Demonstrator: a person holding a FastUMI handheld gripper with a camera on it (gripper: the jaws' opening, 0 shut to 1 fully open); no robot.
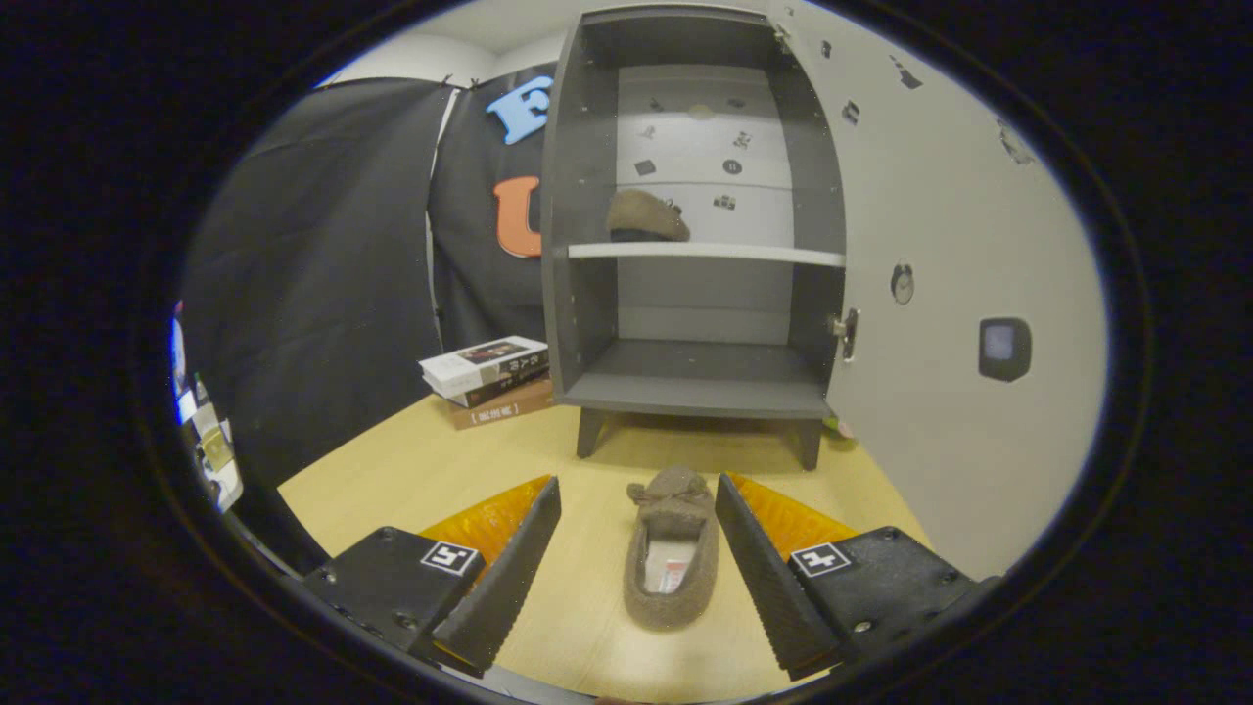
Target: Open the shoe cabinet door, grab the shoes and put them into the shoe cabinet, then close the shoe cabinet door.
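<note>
Tongs [636,504] apart, astride brown slipper [672,558] on pale wood table [411,480]; open shoe cabinet [700,382] beyond, books [489,377] beside it.

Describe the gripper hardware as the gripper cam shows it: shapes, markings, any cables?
The gripper has two long wedge-shaped fingers with ribbed inner faces. Each mounts on a black block with visible screws and a square black-and-white fiducial tag. Translucent orange ribbed panels sit outboard. No cables visible.

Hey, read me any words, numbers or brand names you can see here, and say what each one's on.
Nothing reads clearly.
On the books: cover and spine print, too blurred.
On the slipper between the open gripper fingers: insole tag, unreadable.
On the cabinet and its door: stickers, too small.
</note>
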